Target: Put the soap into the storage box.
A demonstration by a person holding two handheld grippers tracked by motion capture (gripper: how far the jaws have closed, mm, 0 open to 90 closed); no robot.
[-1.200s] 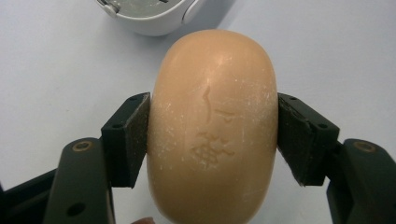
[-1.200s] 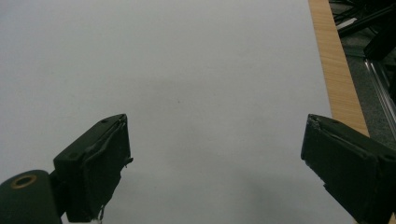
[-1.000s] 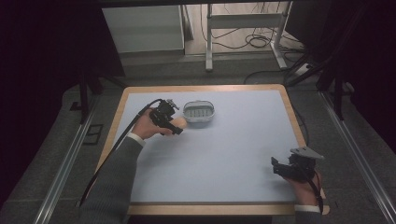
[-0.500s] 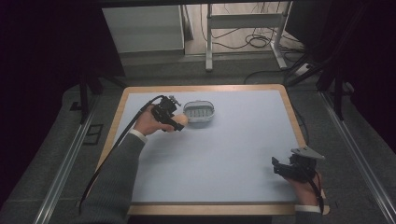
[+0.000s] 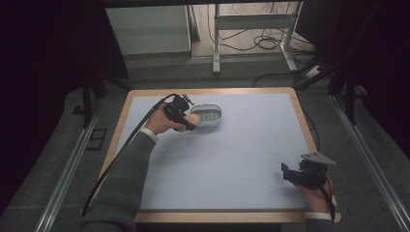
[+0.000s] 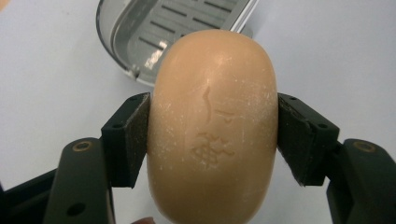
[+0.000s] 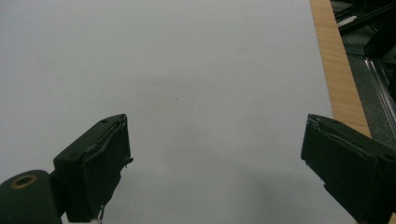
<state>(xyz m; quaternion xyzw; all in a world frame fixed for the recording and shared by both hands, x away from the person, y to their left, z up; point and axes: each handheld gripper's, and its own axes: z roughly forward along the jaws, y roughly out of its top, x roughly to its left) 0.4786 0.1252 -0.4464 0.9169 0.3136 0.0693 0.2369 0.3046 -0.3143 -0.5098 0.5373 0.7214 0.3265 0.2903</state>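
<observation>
A tan oval bar of soap (image 6: 214,126) with a stamped mark sits between the jaws of my left gripper (image 6: 214,140), which is shut on it. In the high view the left gripper (image 5: 186,121) holds the soap (image 5: 192,118) just left of a grey oval soap dish (image 5: 209,115) with a slotted floor. The dish (image 6: 154,32) lies beyond the soap, slightly left, in the left gripper view. My right gripper (image 5: 289,173) rests near the table's front right corner, jaws wide open over bare mat (image 7: 215,154).
A pale blue mat (image 5: 232,154) covers the wooden table, whose rim (image 7: 337,65) runs along the right. A black cable (image 5: 121,150) trails from the left gripper off the table's left side. Metal rails and a frame with cables stand on the floor around the table.
The left gripper has carried the soap a little farther right, closer to the dish. The right gripper has stayed put.
</observation>
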